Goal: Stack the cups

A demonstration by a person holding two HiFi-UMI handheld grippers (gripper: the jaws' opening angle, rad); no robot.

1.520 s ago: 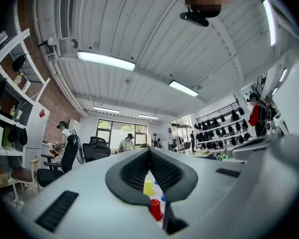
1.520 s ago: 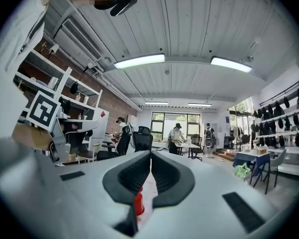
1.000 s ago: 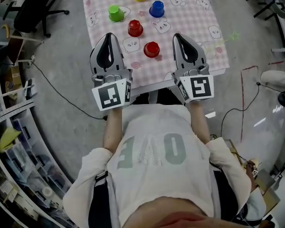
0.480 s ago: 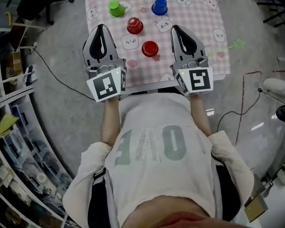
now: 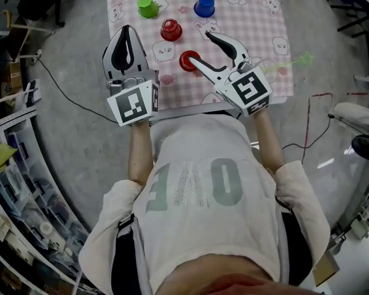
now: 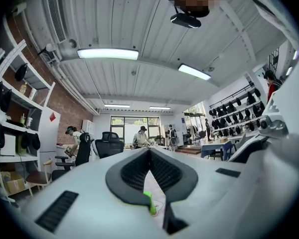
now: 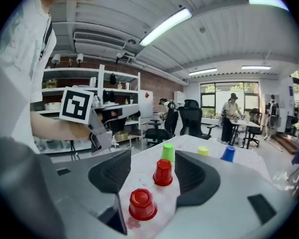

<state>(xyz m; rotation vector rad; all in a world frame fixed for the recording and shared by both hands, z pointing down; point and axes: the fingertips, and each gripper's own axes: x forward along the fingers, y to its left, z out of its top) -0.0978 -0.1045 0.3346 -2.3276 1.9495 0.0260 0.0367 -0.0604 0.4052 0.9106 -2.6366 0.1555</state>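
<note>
One red cup (image 5: 189,60) stands near the table's (image 5: 264,29) front edge.

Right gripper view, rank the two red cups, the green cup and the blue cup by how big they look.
1. Nearer red cup
2. Farther red cup
3. Green cup and blue cup: these look alike.
Nearness to the camera drives this order, so true sizes are unsure.

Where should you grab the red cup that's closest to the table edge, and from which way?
Grip the nearest red plastic cup round its side wall, halfway up, fingers on opposite sides. It stands upside down, so there's no open rim to pinch. Probably come from the near edge of the table: the other red plastic cup stands behind it.
</note>
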